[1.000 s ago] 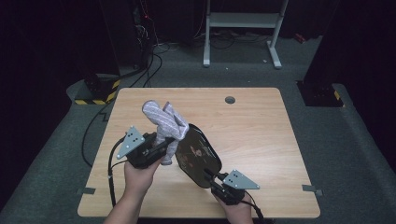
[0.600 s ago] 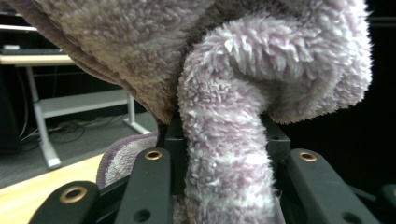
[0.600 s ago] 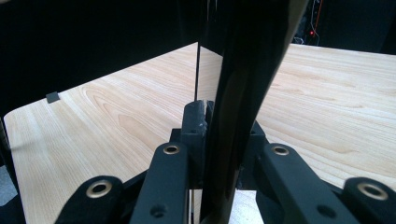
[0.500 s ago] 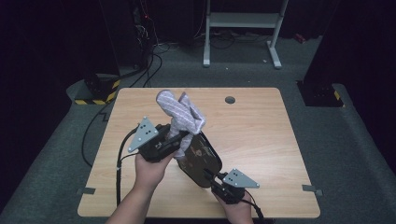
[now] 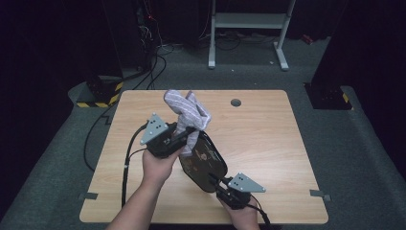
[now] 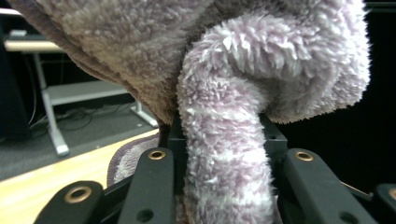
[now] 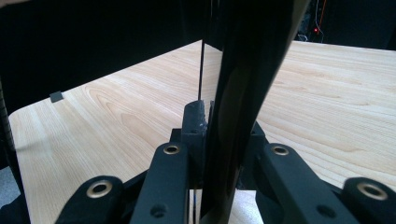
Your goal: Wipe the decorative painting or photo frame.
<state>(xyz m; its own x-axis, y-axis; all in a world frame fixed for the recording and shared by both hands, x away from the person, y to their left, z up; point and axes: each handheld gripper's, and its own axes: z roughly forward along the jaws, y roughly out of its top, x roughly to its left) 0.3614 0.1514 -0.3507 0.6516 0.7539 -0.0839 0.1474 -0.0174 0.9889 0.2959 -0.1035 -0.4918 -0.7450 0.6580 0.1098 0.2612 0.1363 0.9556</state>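
L gripper (image 5: pixel 184 136) clamps fluffy cloth (image 5: pixel 187 109), R gripper (image 5: pixel 221 184) grips dark tray (image 5: pixel 203 160) edge — table (image 5: pixel 268 129) right side open

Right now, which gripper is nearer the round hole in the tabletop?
Left. The left gripper, shut on the fuzzy cloth, sits mid-table, short of the hole and to its left. The right gripper clamps the dark tray near the table's front edge, farther off.

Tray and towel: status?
Left gripper shut on fluffy lilac towel, towel against the tray face. Right gripper shut on dark tray edge, tray tilted off the table. Nothing in the way.
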